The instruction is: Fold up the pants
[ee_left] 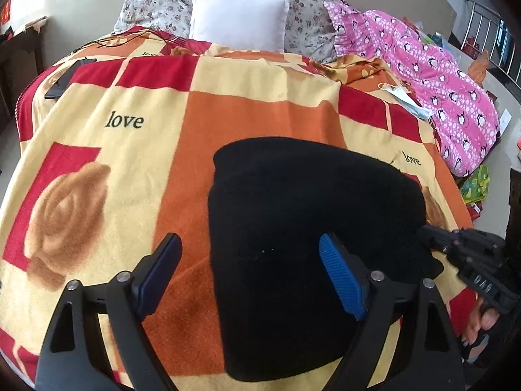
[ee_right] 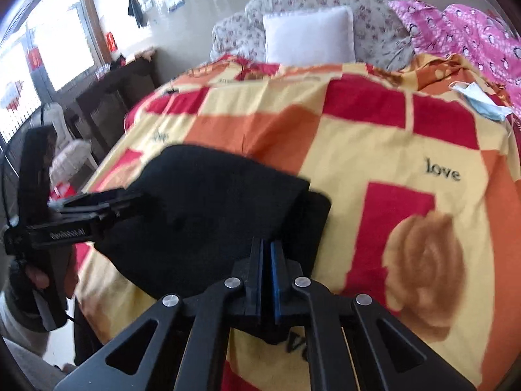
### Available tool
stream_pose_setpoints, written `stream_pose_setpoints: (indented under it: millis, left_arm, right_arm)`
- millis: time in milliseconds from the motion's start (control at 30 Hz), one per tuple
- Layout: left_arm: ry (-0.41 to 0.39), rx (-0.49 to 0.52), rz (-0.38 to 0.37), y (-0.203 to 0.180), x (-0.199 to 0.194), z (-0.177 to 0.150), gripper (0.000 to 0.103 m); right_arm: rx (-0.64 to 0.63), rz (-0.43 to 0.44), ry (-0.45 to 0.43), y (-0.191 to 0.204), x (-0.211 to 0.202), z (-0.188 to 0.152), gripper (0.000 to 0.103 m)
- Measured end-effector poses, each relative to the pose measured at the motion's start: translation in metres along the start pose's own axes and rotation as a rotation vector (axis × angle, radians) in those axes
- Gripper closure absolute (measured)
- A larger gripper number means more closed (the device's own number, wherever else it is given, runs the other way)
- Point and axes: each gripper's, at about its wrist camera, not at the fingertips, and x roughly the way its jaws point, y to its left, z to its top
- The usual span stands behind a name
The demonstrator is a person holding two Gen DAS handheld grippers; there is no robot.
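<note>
Black pants (ee_left: 293, 195) lie folded into a thick block on the orange, red and yellow blanket (ee_left: 130, 163). My left gripper (ee_left: 249, 239) hovers open and wide over the block's near left part, one blue pad over the blanket and the other over the black cloth, with nothing pressed between them. In the right wrist view the pants (ee_right: 211, 195) fill the middle and the left gripper (ee_right: 130, 200) reaches in from the left. My right gripper (ee_right: 266, 244) is shut, its tips at the pants' right edge (ee_left: 423, 229), apparently pinching black cloth there.
A white pillow (ee_left: 239, 19) and floral bedding lie at the head of the bed. A pink penguin quilt (ee_left: 439, 75) and a face mask (ee_left: 403, 97) lie on the right side. A dark flat device (ee_left: 62, 81) rests far left. Dark furniture (ee_right: 114, 97) stands beside the bed.
</note>
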Motion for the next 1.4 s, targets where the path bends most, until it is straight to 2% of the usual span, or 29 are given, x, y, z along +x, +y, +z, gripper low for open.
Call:
stream_pose_setpoints:
  millis: [67,133,200,333,400,567,767,1033,1267,1333,1400]
  left_arm:
    - [0.001,0.004,0.006,-0.001,-0.001,0.001,0.015]
    - [0.003,0.014,0.012,-0.002,-0.002,0.002,0.015]
    - [-0.002,0.026,0.024,-0.002,-0.005,0.003,0.015]
    - [-0.023,0.050,0.058,-0.001,-0.012,0.004,0.015]
    - [-0.027,0.049,0.059,0.001,-0.015,0.004,0.015]
    - [-0.032,0.021,0.053,0.012,-0.019,0.004,0.015]
    - [-0.009,-0.048,-0.001,0.025,-0.015,0.002,0.015]
    - [0.046,-0.138,-0.121,0.036,-0.002,-0.003,0.015]
    - [0.068,-0.145,-0.153,0.026,0.009,-0.001,0.012]
    - [0.066,-0.144,-0.171,0.022,0.011,-0.001,0.012]
    - [0.064,-0.145,-0.184,0.021,0.012,0.000,0.012]
  right_arm:
    - [-0.005,-0.011,-0.003,0.001,0.002,-0.001,0.099]
    - [0.017,-0.005,-0.008,-0.003,-0.004,0.002,0.092]
    - [0.032,-0.030,-0.020,-0.006,-0.012,0.004,0.069]
    - [0.070,0.026,-0.069,-0.007,-0.030,0.008,0.061]
    - [0.072,0.038,-0.073,-0.005,-0.030,0.010,0.045]
    - [0.108,0.044,-0.035,-0.005,-0.012,0.006,0.031]
    - [0.196,0.063,-0.003,-0.021,0.004,-0.003,0.030]
    - [0.267,0.136,0.010,-0.032,0.018,-0.010,0.020]
    - [0.250,0.209,-0.011,-0.024,0.029,-0.006,0.018]
    - [0.220,0.186,-0.023,-0.019,0.030,-0.005,0.022]
    - [0.222,0.188,-0.038,-0.017,0.030,-0.007,0.034]
